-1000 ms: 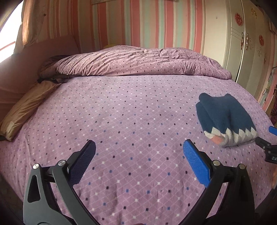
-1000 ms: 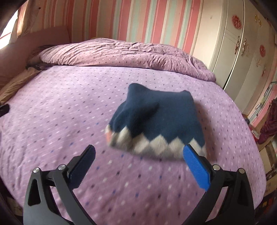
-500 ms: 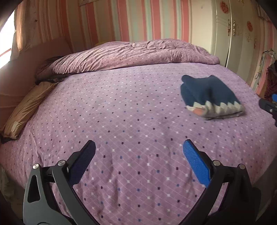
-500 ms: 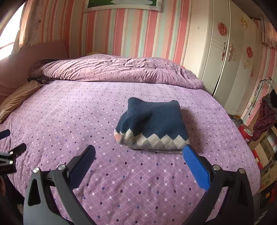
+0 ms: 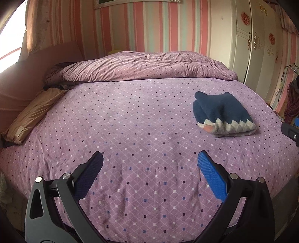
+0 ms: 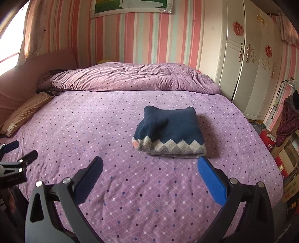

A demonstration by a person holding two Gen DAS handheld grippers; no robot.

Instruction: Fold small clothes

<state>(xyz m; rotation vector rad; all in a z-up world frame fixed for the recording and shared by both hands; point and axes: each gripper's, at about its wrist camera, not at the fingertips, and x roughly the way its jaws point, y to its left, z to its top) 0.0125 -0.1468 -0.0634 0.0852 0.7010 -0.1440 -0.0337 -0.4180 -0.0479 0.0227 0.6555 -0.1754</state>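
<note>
A bed (image 6: 149,187) with a purple dotted cover fills the room, a rumpled duvet (image 6: 130,78) at its far end. Pink striped wallpaper (image 6: 149,37) carries a framed picture (image 6: 130,5). A white wardrobe (image 6: 243,65) stands right; daylight enters a window (image 5: 7,41) left.

left tool (image 5: 149,164): my black plastic arms, blue ribbed fingertips (image 5: 211,179), silver pivot screws | right tool (image 6: 149,165): same black frame, blue textured fingertips (image 6: 211,180), silver screws

Rumpled duvet (image 5: 145,67) heaped behind; tan pillow (image 5: 31,115) at left.
</note>
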